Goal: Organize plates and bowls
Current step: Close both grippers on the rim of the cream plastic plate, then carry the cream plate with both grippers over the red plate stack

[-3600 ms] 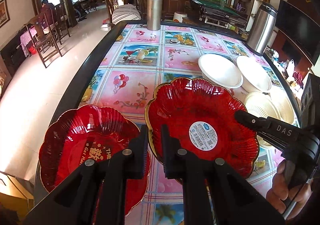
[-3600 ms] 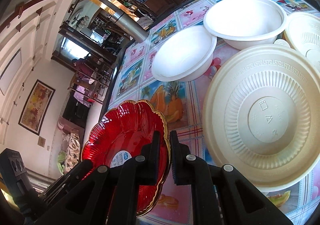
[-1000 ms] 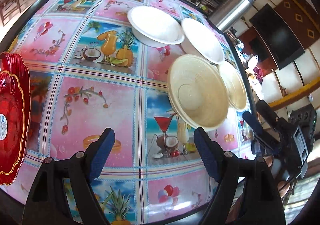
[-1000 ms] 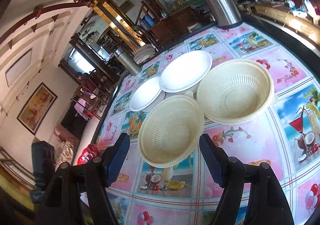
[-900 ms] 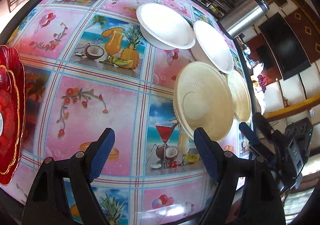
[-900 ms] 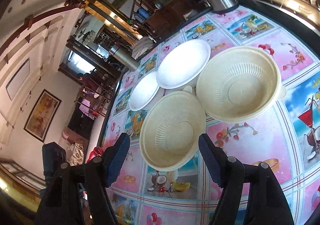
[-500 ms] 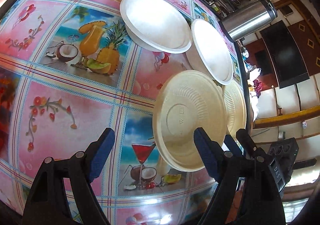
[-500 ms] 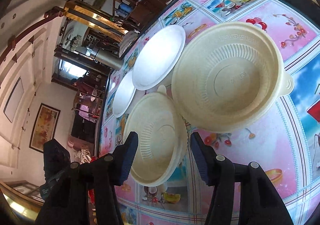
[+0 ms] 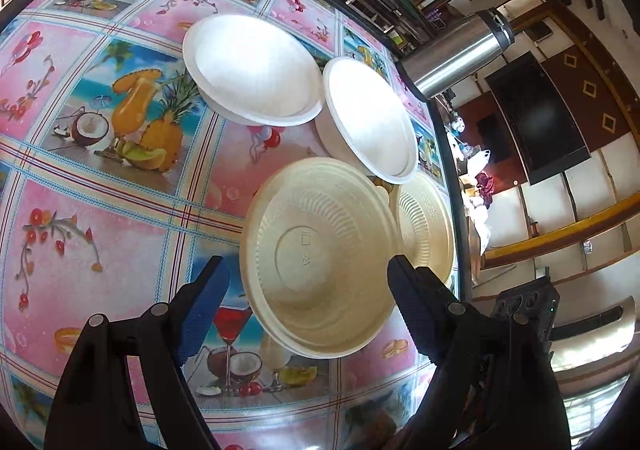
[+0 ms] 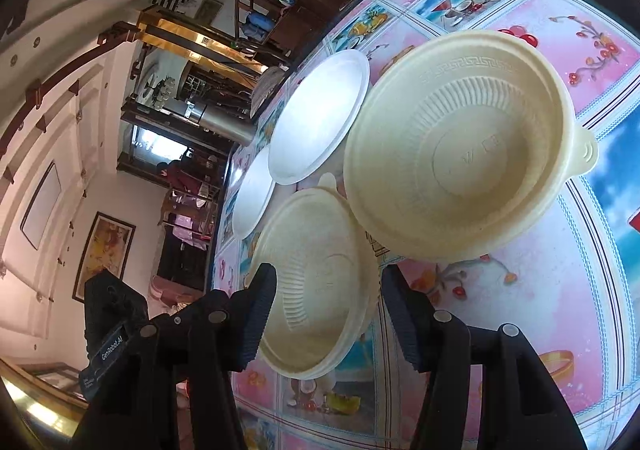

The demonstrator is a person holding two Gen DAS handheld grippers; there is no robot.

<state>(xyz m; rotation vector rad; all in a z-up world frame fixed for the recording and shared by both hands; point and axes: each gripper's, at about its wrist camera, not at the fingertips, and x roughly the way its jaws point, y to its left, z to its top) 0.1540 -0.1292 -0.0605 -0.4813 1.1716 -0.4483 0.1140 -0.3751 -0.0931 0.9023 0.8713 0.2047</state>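
Two cream bowls and two white bowls stand close together on the patterned table. The nearer cream bowl [image 9: 316, 258] [image 10: 320, 282] shows between the fingers of both grippers. My left gripper [image 9: 308, 290] is open, its blue pads wide apart on either side of that bowl, and I see no contact. My right gripper [image 10: 328, 302] is open too, narrower, low by the same bowl's rim. The second cream bowl [image 10: 460, 141] [image 9: 428, 226], with a small tab, sits beside it near the table edge. Behind them are the white bowls [image 9: 252, 65] [image 9: 368, 113].
A steel flask [image 9: 456, 53] stands at the table's far corner, and another steel cylinder [image 10: 224, 121] at the far end. The table's dark rim [image 9: 452, 169] runs just past the cream bowls. A person [image 10: 176, 169] sits in the room beyond.
The left view has swung right, so the red plates have left it and the cream bowl is centred. My right gripper has sunk, rolled, narrowed its jaws and come close to the nearer cream bowl.
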